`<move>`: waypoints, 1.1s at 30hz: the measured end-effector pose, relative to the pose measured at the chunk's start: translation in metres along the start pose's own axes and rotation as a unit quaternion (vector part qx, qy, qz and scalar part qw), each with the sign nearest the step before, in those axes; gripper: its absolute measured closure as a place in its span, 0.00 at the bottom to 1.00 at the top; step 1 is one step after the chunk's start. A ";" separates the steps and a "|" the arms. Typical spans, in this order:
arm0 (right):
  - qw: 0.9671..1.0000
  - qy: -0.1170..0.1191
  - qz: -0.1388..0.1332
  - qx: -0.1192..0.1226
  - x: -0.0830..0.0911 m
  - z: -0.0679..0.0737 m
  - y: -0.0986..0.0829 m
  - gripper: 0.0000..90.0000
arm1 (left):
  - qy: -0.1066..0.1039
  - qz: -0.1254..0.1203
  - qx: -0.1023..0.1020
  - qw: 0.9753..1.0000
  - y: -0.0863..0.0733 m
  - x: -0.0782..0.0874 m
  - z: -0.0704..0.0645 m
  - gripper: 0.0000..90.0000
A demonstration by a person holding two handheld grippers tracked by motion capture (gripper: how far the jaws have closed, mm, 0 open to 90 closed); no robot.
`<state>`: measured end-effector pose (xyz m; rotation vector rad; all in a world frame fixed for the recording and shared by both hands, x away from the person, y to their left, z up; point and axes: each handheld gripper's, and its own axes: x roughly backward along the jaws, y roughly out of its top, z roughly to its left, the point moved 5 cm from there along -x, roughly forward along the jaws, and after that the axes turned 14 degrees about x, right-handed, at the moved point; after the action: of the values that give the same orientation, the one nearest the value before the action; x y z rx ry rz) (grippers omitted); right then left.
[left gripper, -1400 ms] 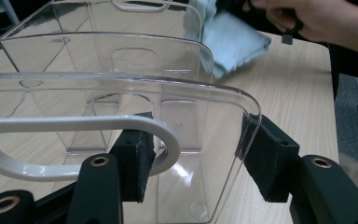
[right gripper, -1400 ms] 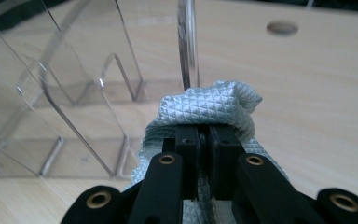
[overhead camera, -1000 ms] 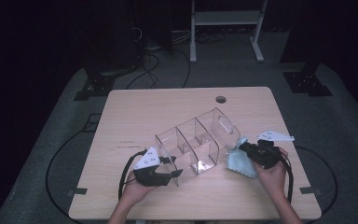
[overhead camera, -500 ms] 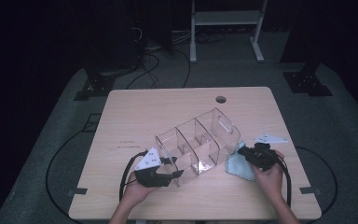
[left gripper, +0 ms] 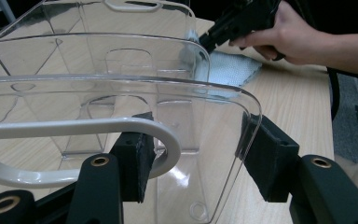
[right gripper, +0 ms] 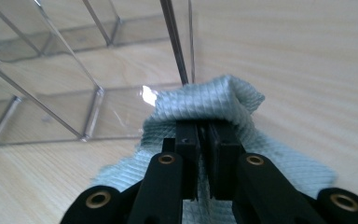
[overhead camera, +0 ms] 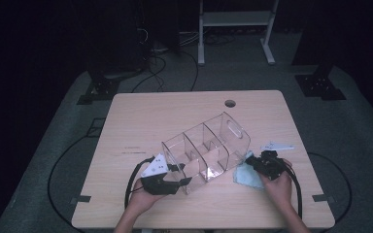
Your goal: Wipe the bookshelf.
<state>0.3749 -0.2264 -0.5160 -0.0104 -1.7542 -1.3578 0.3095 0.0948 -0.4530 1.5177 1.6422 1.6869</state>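
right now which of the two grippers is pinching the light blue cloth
The right gripper: its jaws are shut on a fold of the cloth beside the clear organizer. The left gripper instead clamps the organizer's end wall.

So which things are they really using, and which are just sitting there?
In use:
- clear plastic organizer, gripped at one end wall by the left tool
- light blue cloth, pinched in the right tool

Just there:
- white stand behind the table
- cables on the floor

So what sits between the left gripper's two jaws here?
In the left gripper view, the left gripper has the clear organizer's end wall, beside its handle slot, between its two jaws.
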 end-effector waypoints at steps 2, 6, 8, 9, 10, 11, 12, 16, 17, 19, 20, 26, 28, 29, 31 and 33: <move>1.000 0.004 0.004 -0.009 -0.003 0.000 -0.003 0.93 | 0.000 0.000 0.000 1.000 0.000 0.000 0.000 0.51; 1.000 -0.003 -0.017 0.000 0.009 0.003 0.008 0.93 | -0.001 -0.002 0.002 1.000 0.000 -0.001 0.000 0.52; 1.000 -0.003 -0.023 0.002 0.011 0.003 0.010 0.93 | -0.002 -0.001 0.001 1.000 0.000 -0.001 0.000 0.51; 1.000 -0.001 -0.018 0.001 0.009 0.002 0.007 0.93 | -0.002 -0.001 0.001 1.000 0.000 -0.001 0.000 0.51; 1.000 0.000 -0.010 -0.001 0.006 0.002 0.005 0.93 | -0.002 -0.001 0.002 1.000 0.000 0.000 0.000 0.51; 1.000 0.002 0.006 -0.001 -0.002 0.001 -0.001 0.93 | -0.002 -0.001 0.002 1.000 0.000 0.000 0.000 0.51; 1.000 0.006 0.011 -0.006 -0.005 0.001 -0.004 0.93 | -0.002 -0.001 0.002 1.000 0.000 -0.001 -0.001 0.51; 1.000 0.007 0.004 -0.010 -0.002 0.001 -0.003 0.93 | 0.000 0.001 0.001 1.000 0.000 -0.001 -0.001 0.51; 1.000 0.007 -0.002 -0.010 0.002 0.003 0.000 0.93 | 0.000 0.001 0.001 1.000 0.000 -0.001 -0.001 0.51; 1.000 0.010 -0.017 -0.003 0.010 0.008 0.005 0.93 | 0.000 0.000 0.004 1.000 0.000 -0.002 -0.002 0.52; 1.000 0.013 -0.023 0.000 0.014 0.010 0.007 0.93 | 0.001 0.002 0.003 1.000 0.001 -0.002 -0.003 0.52; 0.996 0.039 -0.071 0.034 0.036 0.038 0.028 0.93 | 0.003 0.006 0.003 1.000 0.001 -0.006 -0.010 0.51; 0.995 0.040 -0.084 0.045 0.042 0.047 0.036 0.93 | 0.004 0.007 0.004 1.000 0.001 -0.008 -0.012 0.51; 0.994 0.041 -0.091 0.051 0.045 0.051 0.040 0.93 | 0.003 0.006 0.005 1.000 0.001 -0.009 -0.013 0.51; 0.992 0.046 -0.100 0.062 0.050 0.058 0.047 0.93 | 0.002 0.008 0.006 1.000 0.002 -0.010 -0.015 0.51; 0.991 0.045 -0.108 0.067 0.052 0.062 0.052 0.93 | -0.001 0.011 0.004 1.000 0.001 -0.012 -0.017 0.51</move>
<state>0.3307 -0.1826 -0.4434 0.3188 -1.8046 -1.3675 0.3001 0.0755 -0.4530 1.5453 1.6385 1.6907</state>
